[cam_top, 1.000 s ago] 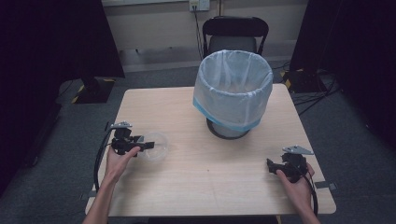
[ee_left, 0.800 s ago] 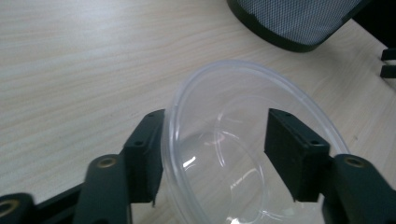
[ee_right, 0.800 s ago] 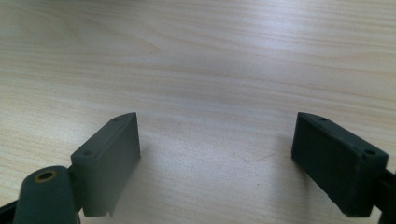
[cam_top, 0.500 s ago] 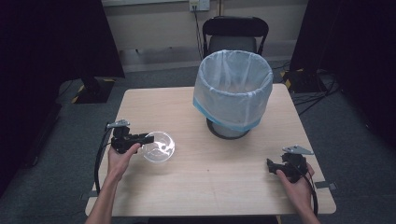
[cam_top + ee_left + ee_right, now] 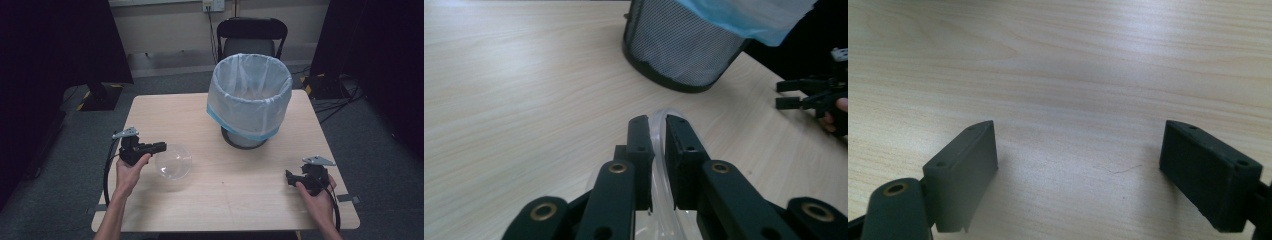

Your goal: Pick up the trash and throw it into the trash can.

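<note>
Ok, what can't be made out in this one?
- Bin inside: in the high view the white liner's wall hides the bottom, so any contents can't be told.
- Clear bowl: in the left gripper view, the left gripper shows a strip of rim between its shut jaws; the bottom edge cuts off the rest.
- Right gripper: small and dark in the high view; the right gripper view shows it open.

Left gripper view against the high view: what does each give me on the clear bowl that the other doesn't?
Left gripper view alone: the left gripper has its jaws, which have just been closing, pinched on the clear bowl's thin rim, and the bin's black mesh wall. High view alone: the bowl's whole round shape, the bin's white liner, the chair beyond. Both: bowl, bin, wooden table, right gripper.
</note>
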Demonstrator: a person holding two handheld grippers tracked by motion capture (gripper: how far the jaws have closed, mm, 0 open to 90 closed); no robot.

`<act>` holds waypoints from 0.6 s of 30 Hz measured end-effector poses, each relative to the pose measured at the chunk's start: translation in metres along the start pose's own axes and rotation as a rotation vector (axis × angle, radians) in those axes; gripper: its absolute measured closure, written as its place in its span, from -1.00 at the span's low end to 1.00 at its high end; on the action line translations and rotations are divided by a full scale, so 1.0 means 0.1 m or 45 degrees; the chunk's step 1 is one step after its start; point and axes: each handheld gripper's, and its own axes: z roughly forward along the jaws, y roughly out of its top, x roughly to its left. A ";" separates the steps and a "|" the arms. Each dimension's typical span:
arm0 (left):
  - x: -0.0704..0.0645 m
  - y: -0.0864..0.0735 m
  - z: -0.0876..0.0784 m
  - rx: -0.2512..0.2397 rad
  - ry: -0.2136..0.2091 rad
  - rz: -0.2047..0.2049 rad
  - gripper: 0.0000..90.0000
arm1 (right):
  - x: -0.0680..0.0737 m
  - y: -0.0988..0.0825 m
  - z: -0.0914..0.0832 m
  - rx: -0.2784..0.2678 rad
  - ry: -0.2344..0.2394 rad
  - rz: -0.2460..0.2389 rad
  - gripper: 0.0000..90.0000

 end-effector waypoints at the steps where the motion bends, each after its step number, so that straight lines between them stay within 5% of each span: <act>1: -0.02 0.01 0.00 -0.008 -0.005 0.002 0.85 | 0.00 0.00 0.00 0.000 0.000 0.000 -0.68; 18: -0.24 0.32 0.13 -0.053 -0.044 0.071 0.88 | 0.00 0.00 0.00 -0.001 0.002 0.001 -0.68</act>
